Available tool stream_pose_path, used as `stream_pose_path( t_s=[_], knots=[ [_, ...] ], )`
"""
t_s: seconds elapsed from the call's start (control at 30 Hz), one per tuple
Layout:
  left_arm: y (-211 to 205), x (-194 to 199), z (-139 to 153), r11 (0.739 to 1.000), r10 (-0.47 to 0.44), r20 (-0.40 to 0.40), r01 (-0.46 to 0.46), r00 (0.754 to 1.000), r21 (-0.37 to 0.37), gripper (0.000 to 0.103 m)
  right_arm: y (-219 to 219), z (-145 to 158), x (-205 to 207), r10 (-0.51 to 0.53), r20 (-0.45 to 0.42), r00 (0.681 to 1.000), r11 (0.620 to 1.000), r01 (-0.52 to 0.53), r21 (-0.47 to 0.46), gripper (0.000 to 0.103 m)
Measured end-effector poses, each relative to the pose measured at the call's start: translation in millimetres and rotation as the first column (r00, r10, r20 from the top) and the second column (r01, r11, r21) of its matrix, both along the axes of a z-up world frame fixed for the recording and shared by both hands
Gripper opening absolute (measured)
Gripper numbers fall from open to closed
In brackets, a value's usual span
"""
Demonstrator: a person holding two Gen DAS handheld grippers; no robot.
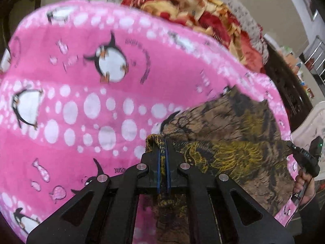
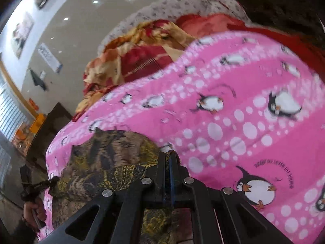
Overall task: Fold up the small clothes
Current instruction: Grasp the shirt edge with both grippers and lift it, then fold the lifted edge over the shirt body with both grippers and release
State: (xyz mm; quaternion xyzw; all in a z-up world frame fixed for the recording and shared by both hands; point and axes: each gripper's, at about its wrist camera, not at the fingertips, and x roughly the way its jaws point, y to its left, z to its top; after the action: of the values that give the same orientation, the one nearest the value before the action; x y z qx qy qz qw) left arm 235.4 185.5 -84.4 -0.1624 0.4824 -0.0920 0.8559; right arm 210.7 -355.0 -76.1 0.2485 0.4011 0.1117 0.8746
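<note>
A small brown garment with a yellow and black print (image 1: 227, 134) lies spread on a pink penguin blanket (image 1: 81, 105). My left gripper (image 1: 162, 142) is shut on one edge of it, with cloth bunched between the blue pads. In the right wrist view the same garment (image 2: 113, 158) stretches away to the left, and my right gripper (image 2: 169, 155) is shut on its near edge. Each view shows the other gripper at the garment's far side: the right gripper (image 1: 304, 158) held by a hand, and the left gripper (image 2: 36, 187).
A crumpled red and gold floral blanket (image 1: 182, 4) (image 2: 132, 61) is heaped past the pink blanket's (image 2: 254, 122) far edge. Dark wooden furniture (image 2: 48, 126) stands beside the bed. A white padded thing (image 1: 310, 122) sits at the right.
</note>
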Motion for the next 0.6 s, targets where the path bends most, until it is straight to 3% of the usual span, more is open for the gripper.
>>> stream_pose_path(
  t_s=[0.1,0.2,0.23,0.3,0.37,0.43,0.5,0.6],
  knots=[
    [6.2,1.6,-0.8,0.999,-0.022,-0.019,0.021,1.000,-0.026,0.005,-4.6,-12.1,5.3,0.005,-0.079,0.997,0.999,-0.001,0.050,0.003],
    [11.0,-2.6,12.0,0.998,-0.064,-0.020,0.064,0.998,-0.003,0.012,-11.9,-3.8,-1.1,0.024,-0.067,0.997,0.998,-0.020,0.056,0.006],
    [12.2,-4.3,16.9,0.998,-0.060,-0.016,0.060,0.998,0.022,0.031,-16.7,2.4,-3.7,0.021,-0.061,0.998,0.999,-0.018,0.050,0.006],
    [19.2,-13.0,29.7,0.997,-0.017,0.017,0.016,1.000,0.077,0.060,-25.3,11.2,-9.3,0.011,-0.054,0.998,0.999,-0.008,0.050,0.007],
    [26.1,-28.1,45.2,0.996,0.034,0.074,-0.040,0.997,0.084,0.060,-31.9,26.1,-18.3,-0.008,-0.041,0.999,1.000,0.008,0.004,0.009],
    [13.8,-44.8,60.8,0.995,0.014,0.136,-0.026,0.991,0.092,0.060,-22.5,46.8,-29.8,0.038,0.010,0.999,0.997,-0.038,-0.062,0.009],
    [-17.6,-65.5,70.3,0.994,-0.083,0.198,0.066,0.977,0.087,0.060,-4.5,59.0,-35.9,0.098,0.031,0.995,0.991,-0.095,-0.098,0.009],
    [-77.1,-85.7,58.4,0.963,-0.253,0.176,0.231,0.951,0.137,0.059,40.8,62.9,-39.9,0.203,-0.009,0.979,0.967,-0.202,-0.152,0.009]
  ],
)
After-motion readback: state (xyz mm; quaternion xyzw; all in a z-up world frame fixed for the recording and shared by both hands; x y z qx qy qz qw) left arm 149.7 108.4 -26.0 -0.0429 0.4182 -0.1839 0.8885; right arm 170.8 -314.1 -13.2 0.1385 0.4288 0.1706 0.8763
